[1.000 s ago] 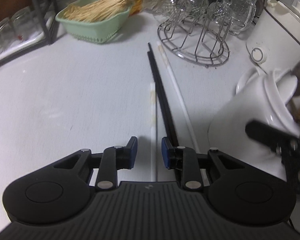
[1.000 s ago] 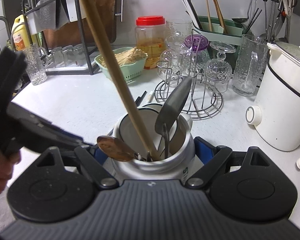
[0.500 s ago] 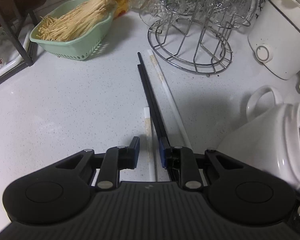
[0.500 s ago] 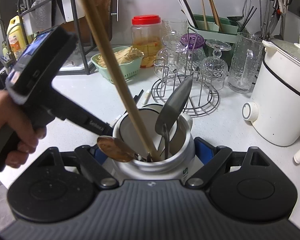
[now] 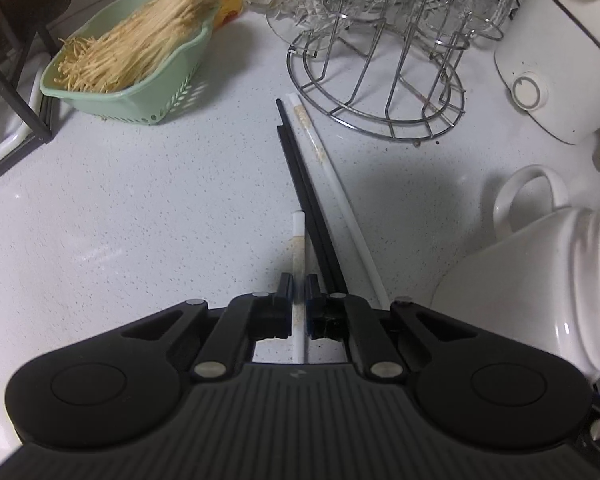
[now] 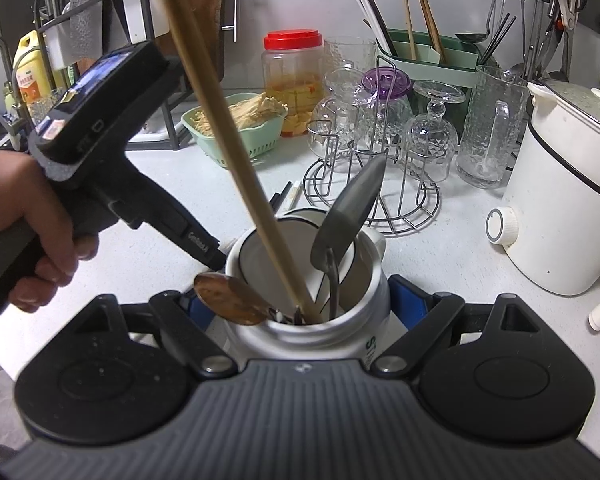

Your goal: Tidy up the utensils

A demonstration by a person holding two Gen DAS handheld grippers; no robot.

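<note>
The left tongs (image 5: pixel 299 296) have just been closing and now clamp the short white plastic chopstick (image 5: pixel 298 240), which lies on the speckled white surface (image 5: pixel 140 220) with its long axis toward 12 o'clock. The right tongs (image 6: pixel 308 308) grip the white ceramic utensil jug (image 6: pixel 300 280), which lies at 3 o'clock from the left tongs.

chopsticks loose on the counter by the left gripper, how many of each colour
white chopsticks: 2 (short one clamped in the left gripper, whose jaws have just been closing; long one lying free)
black chopsticks: 2 (a pair lying side by side between the white ones)
total: 4
</note>
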